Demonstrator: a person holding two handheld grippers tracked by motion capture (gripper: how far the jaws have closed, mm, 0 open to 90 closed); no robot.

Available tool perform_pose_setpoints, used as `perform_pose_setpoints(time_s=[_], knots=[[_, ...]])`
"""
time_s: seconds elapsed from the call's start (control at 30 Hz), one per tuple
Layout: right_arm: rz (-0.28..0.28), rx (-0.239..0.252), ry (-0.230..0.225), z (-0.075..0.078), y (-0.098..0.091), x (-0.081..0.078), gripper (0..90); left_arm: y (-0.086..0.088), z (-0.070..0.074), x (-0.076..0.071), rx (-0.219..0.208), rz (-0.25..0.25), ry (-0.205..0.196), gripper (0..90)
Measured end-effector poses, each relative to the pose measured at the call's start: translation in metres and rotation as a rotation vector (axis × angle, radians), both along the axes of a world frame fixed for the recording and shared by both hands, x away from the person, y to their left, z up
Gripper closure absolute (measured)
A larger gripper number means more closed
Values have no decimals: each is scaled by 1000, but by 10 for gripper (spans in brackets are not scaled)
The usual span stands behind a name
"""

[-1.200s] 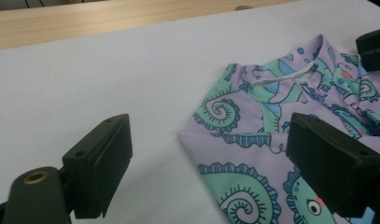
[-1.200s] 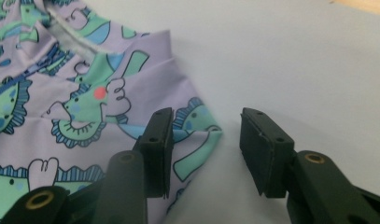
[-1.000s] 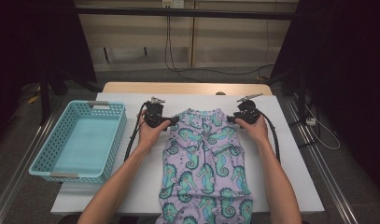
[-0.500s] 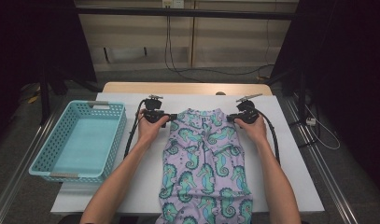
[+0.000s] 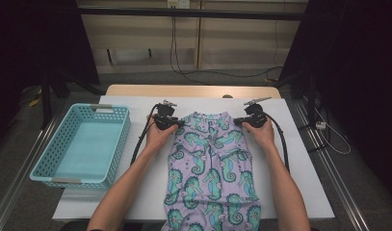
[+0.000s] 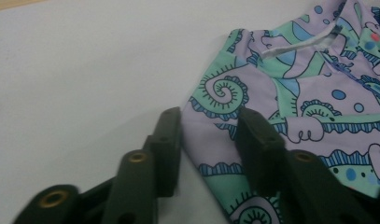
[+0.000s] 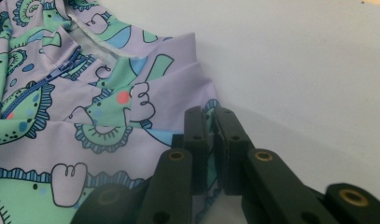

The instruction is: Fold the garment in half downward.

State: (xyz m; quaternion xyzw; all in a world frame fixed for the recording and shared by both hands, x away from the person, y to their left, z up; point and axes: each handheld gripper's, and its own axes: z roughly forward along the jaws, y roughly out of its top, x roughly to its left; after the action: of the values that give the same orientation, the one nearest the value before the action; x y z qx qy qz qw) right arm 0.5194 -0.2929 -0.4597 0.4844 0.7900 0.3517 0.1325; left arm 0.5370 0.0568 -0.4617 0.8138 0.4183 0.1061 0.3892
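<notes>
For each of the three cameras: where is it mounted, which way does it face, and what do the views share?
High view: above the person's side, facing forward and down on the white table; both forearms enter from below.
Left gripper view: along the left gripper, jaws astride the garment edge.
Right gripper view: along the right gripper, pinching that garment's edge.
All share the seahorse-print garment.

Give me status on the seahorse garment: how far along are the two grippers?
Done: the garment lies flat, collar end away from the person, on the white table. In hand: the right gripper is pinched shut on its shoulder edge; the left gripper has been closing astride the opposite shoulder edge, a gap still showing. Left: probably folding, then the blue basket, which holds nothing.
</notes>
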Motion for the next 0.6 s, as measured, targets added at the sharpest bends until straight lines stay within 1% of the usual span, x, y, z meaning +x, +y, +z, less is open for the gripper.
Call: perform_pose_setpoints(time_s=[0.07, 0.17, 0.27, 0.33, 0.37, 0.4, 0.43, 0.47, 0.5, 0.6], knots=[[-1, -1, -3, 0, 1, 0, 867, 2, -1, 1, -12, 7, 4, 662], [-10, 1, 1, 0, 2, -1, 871, 4, -1, 2, -14, 1, 2, 706], [-16, 30, 10, -1, -1, 0, 876, 6, -1, 2, -14, 1, -4, 735], [-20, 39, 12, -1, -2, 0, 878, 6, -2, 2, -24, -16, 3, 770], [-22, 39, 12, -1, -1, 0, 879, 6, -2, 1, -28, -28, 11, 801], [-22, 38, 10, -1, -1, 0, 880, 7, -3, 1, -42, -34, 16, 837], [-23, 36, 10, -1, -1, 0, 881, 7, -4, 1, -71, -18, 25, 856], [-23, 35, 9, -1, -1, 0, 882, 9, -5, 2, -82, -15, 33, 863], [-25, 38, 9, -1, -1, 0, 882, 10, -5, 3, -90, -17, 41, 867], [-29, 56, 11, -1, -2, -1, 883, 11, -5, 3, -98, -19, 46, 877]])
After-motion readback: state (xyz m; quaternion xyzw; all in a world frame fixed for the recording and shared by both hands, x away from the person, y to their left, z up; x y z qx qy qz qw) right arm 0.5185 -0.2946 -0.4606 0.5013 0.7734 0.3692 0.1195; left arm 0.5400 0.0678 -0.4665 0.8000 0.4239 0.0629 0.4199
